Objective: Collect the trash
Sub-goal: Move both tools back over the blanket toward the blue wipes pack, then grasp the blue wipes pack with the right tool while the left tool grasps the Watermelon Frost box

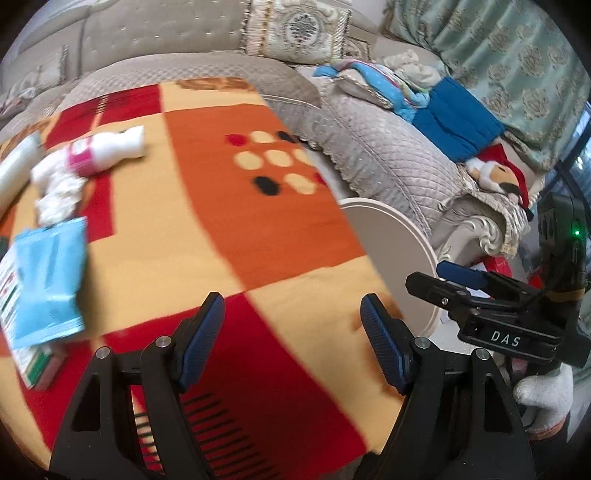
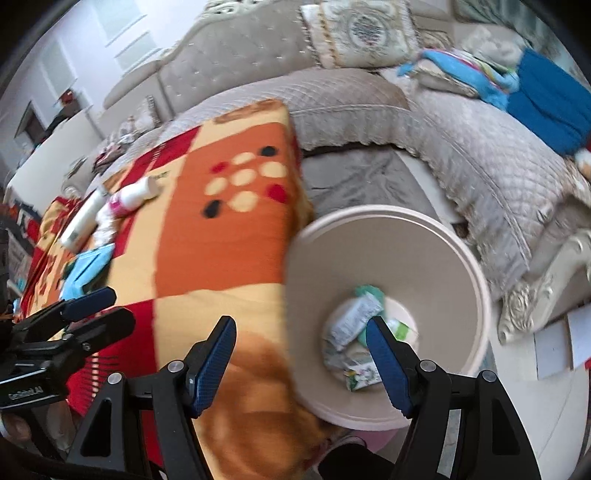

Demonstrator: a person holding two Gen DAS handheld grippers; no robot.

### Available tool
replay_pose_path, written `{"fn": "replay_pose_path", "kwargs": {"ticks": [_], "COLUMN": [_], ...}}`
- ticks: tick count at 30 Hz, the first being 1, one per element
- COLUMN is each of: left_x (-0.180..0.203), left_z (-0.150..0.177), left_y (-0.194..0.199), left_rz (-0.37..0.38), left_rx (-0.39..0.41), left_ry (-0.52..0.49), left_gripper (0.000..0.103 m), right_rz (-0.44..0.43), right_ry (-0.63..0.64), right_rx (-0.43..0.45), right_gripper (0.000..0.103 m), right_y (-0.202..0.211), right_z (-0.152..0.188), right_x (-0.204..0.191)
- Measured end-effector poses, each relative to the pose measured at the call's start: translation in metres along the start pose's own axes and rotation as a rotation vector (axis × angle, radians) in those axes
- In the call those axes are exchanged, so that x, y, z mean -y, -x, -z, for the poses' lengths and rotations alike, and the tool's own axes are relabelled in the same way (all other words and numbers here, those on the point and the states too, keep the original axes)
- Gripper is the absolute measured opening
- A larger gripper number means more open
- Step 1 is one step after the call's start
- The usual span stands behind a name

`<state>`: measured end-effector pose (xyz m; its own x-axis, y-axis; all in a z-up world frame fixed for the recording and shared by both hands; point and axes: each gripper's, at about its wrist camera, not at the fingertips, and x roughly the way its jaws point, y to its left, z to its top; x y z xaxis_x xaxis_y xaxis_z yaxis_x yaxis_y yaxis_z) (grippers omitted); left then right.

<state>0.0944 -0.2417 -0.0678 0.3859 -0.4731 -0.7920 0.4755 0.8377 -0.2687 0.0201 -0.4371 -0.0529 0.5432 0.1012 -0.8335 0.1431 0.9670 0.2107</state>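
A grey quilted sofa (image 1: 376,147) wraps around the back and right of the scene in both views, with a patterned cushion (image 1: 295,29) against its backrest and a blue cloth (image 1: 458,118) heaped on its seat. In front of it a table is covered by an orange, red and cream blanket (image 1: 236,206).

Just beside the blanket's right edge stands a round beige trash bin (image 2: 476,273). The left wrist view catches only a slice of its rim; the right wrist view looks down into it and shows crumpled wrappers (image 2: 351,321) lying at the bottom.

The trash not yet collected lies at the far left of the blanket: a light blue packet (image 1: 51,280), a white bottle with a pink label (image 1: 107,147), a crumpled white tissue (image 1: 55,188) touching that bottle, a white tube (image 1: 16,166) at the edge, and a small carton (image 1: 37,369) partly under the packet. The right wrist view shows these blurred and small; the carton cannot be made out there.

The left gripper (image 1: 291,339) hangs over the blanket's near part, fingers spread wide, nothing between them. The right gripper (image 2: 301,365) hangs above the seam between blanket and bin, fingers likewise apart and empty. Only the left wrist view shows a white-gloved hand (image 1: 546,398) gripping the right gripper.
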Motion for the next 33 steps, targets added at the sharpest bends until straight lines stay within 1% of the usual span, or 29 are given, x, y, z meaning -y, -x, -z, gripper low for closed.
{"fn": "replay_pose_path", "kwargs": {"ticks": [7, 11, 17, 21, 23, 26, 29, 33], "left_x": [-0.067, -0.111, -0.168, -0.193, -0.203, -0.213, -0.220, -0.226], "left_z": [0.020, 0.040, 0.071, 0.081, 0.084, 0.086, 0.086, 0.087], "left_y": [0.044, 0.069, 0.095, 0.103, 0.105, 0.108, 0.106, 0.100], "left_rz": [-0.089, -0.150, -0.220, -0.234, -0.233, -0.224, -0.214, -0.199], "left_rx": [0.025, 0.035, 0.030, 0.034, 0.039, 0.045, 0.045, 0.035], "left_ry": [0.095, 0.153, 0.250, 0.310, 0.336, 0.364, 0.385, 0.406], "left_gripper": [0.075, 0.075, 0.075, 0.075, 0.075, 0.075, 0.075, 0.075], "right_rz": [-0.082, -0.163, -0.304, -0.373, -0.387, -0.379, -0.369, -0.352], "right_ry": [0.079, 0.115, 0.173, 0.197, 0.203, 0.224, 0.238, 0.276], "right_rx": [-0.030, -0.053, -0.089, -0.141, -0.167, -0.200, -0.233, -0.257], "right_gripper": [0.071, 0.071, 0.071, 0.072, 0.073, 0.073, 0.073, 0.073], "right_y": [-0.017, -0.029, -0.054, -0.082, -0.096, -0.118, -0.134, -0.144], "right_z": [-0.007, -0.014, -0.032, -0.042, -0.046, -0.050, -0.051, -0.050], "right_x": [-0.057, -0.098, -0.176, -0.226, -0.245, -0.271, -0.285, -0.291]}}
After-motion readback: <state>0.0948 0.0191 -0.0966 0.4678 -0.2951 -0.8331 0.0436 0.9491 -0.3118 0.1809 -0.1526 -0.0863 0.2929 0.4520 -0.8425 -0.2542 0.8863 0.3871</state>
